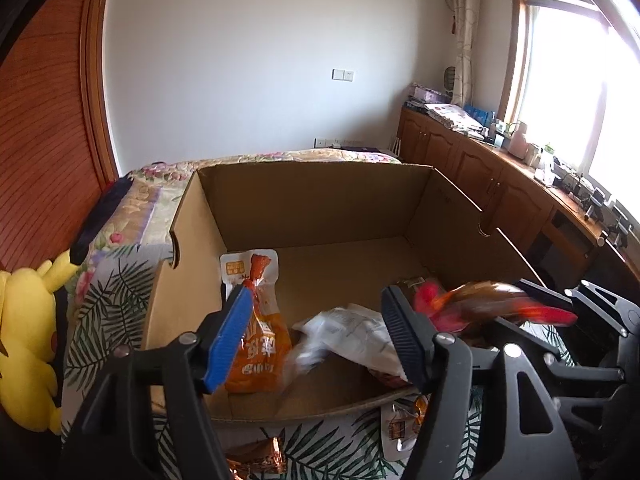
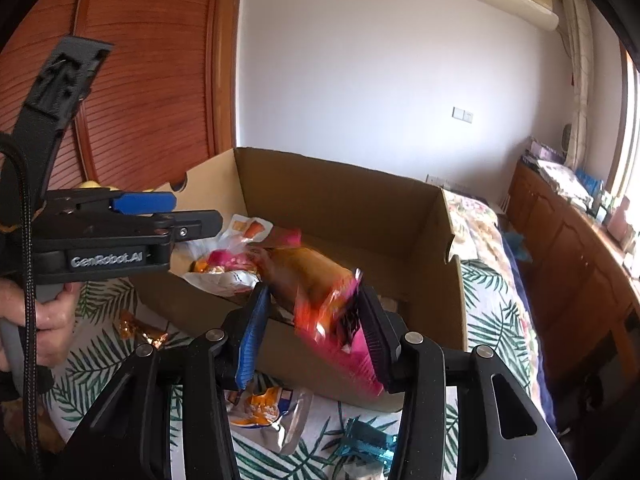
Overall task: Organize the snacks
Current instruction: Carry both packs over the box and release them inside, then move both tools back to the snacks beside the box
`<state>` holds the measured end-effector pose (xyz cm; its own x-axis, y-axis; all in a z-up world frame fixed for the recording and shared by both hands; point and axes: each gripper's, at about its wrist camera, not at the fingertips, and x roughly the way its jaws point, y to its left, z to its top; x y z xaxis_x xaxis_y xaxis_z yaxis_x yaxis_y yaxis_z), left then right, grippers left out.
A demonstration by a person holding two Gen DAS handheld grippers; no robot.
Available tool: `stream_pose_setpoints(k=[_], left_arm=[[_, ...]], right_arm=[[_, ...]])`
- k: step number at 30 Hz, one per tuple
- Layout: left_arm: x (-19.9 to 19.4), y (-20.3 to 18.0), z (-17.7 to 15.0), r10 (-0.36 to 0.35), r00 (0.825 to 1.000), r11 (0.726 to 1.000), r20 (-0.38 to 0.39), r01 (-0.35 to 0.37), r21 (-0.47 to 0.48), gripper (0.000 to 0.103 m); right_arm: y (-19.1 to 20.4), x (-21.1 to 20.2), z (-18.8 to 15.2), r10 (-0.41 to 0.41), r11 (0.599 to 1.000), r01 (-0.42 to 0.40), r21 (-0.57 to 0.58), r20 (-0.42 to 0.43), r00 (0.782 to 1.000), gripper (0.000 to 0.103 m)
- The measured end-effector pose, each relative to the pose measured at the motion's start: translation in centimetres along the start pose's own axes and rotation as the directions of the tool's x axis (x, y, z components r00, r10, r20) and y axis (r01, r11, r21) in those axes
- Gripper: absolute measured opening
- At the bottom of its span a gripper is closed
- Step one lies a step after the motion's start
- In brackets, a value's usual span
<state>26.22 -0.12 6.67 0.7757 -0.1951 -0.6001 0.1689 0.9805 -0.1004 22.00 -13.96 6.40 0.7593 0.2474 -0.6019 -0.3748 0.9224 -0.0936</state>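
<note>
my right gripper pinches a blurred orange-and-pink snack bag over the cardboard box. only this view shows my hand. my left gripper hangs spread above the box's white packet; only there, the yellow plush.

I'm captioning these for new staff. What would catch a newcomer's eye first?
The open cardboard box on the leaf-print bedspread, with an orange packet and a white packet lying inside. Next, the blurred pink-and-orange packet in the right gripper at the box's near wall. A yellow plush sits far left.
</note>
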Motion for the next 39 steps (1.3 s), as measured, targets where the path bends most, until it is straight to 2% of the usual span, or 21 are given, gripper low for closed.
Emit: stream_pose_setpoints(k=[2, 14, 20, 39], left_arm=[[-0.1, 0.1, 0.1, 0.004, 1.000, 1.000, 0.004, -0.004, 0.000, 0.067], [-2.2, 0.9, -0.3, -0.001, 0.999, 1.000, 0.037, 0.001, 0.009, 0.068], [-4.0, 0.5, -1.4, 0.004, 0.999, 0.998, 0.050, -0.007, 0.057, 0.068], [-9.1, -0.1, -6.7, -0.045, 0.998, 0.987, 0.052, 0.037, 0.153, 0.068]], right_arm=[[-0.4, 0.2, 0.1, 0.023, 0.999, -0.023, 0.034, -0.001, 1.000, 0.043], [0.0, -0.6, -0.1, 0.030, 0.999, -0.031, 0.042, 0.024, 0.999, 0.043], [-0.1, -2.2, -1.0, 0.034, 0.998, -0.036, 0.046, 0.050, 0.998, 0.043], [-0.8, -7.4, -5.1, 0.054, 0.997, -0.058, 0.050, 0.084, 0.995, 0.044]])
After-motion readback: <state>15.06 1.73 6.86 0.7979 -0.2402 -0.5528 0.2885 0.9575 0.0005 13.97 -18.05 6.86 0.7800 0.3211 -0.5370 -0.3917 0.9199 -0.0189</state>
